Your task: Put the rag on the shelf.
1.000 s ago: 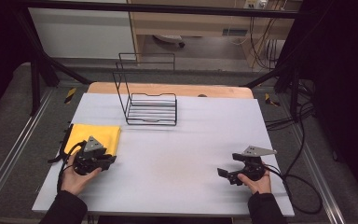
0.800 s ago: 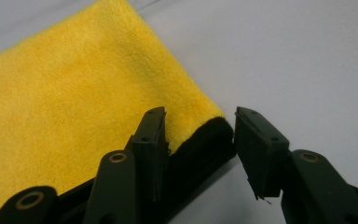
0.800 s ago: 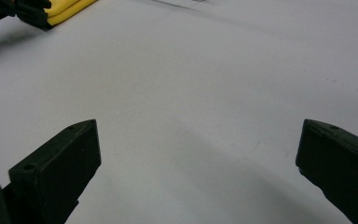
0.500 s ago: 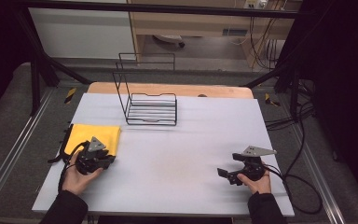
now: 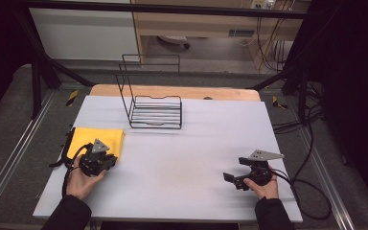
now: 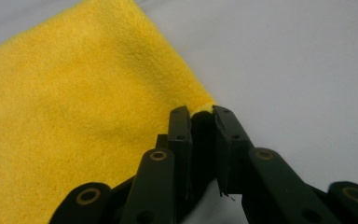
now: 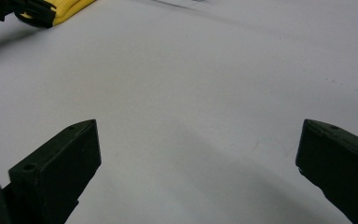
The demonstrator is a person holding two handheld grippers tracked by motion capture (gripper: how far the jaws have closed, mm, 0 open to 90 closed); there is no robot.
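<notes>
— So, what is going on with the yellow cloth (image 5: 97,138)?

— It lies flat at the near left of the white table (image 5: 191,158). The left gripper (image 6: 201,116) has pinched its near right corner. You can see a bit of yellow poking up between the two black jaws, which are squeezed almost together.

— Is that a good hold?

— It looks like a small one. Just the tip of the corner is caught. I think it could slip out if the hand pulls fast.

— So how should it go?

— Keep the squeeze tight. Lift the corner slowly and see if the rest of the cloth comes along. If the corner starts to slide, stop, let go and bite a little deeper into the cloth.

— What about the other hand?

— The right gripper (image 5: 235,179) is at the near right, well apart from the cloth. Its jaws are spread wide and hold nothing, with bare table under them. It could come over and take another corner, so the cloth does not sag or bunch up.

— And the wire rack (image 5: 154,109)?

— It stands at the far middle of the table. I would lift the cloth high enough not to catch on it.
</notes>
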